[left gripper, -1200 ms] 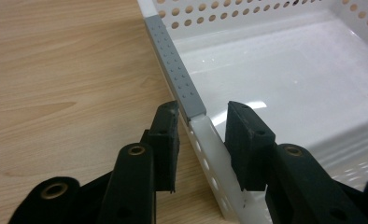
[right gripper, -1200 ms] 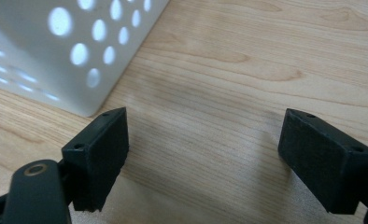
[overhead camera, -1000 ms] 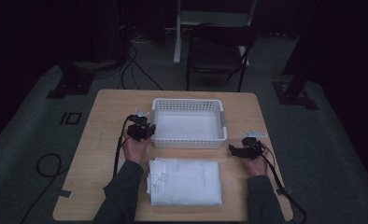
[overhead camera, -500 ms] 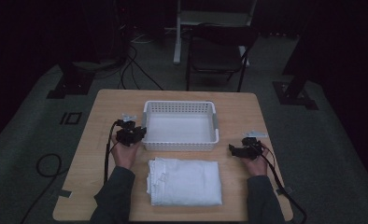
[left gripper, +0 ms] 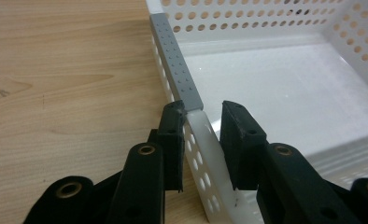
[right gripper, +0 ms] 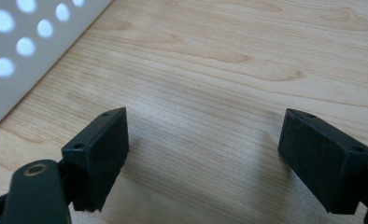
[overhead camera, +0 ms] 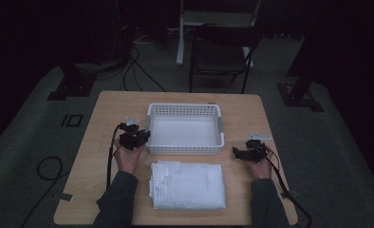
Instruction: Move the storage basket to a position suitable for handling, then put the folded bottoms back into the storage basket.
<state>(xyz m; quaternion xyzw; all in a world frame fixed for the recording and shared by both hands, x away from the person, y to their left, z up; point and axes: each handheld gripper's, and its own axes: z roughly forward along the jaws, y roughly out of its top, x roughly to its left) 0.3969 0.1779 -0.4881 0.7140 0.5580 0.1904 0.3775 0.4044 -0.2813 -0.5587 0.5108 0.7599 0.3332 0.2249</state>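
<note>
A white perforated basket (overhead camera: 185, 108) stands mid-table with nothing in it. My left gripper (overhead camera: 141, 137) is at the basket's left wall. In the left gripper view the left gripper (left gripper: 203, 114) is shut on the basket's rim (left gripper: 198, 128), one jaw outside the wall and one inside, just below the grey handle strip (left gripper: 175, 60). A folded white cloth (overhead camera: 187, 185) lies flat in front of the basket. My right gripper (overhead camera: 237, 153) rests low over bare wood to the right of the basket's front corner; the right gripper (right gripper: 205, 128) is open, nothing between its jaws.
The wooden table (overhead camera: 109, 109) has bare strips left and right of the basket. A corner of the basket wall (right gripper: 28, 46) shows at the upper left in the right gripper view. A dark chair (overhead camera: 220, 52) stands beyond the far edge, cables on the floor.
The left gripper moved left with the basket held by its rim, sliding the basket a little leftward on the table. The right gripper and the cloth have stayed put.
</note>
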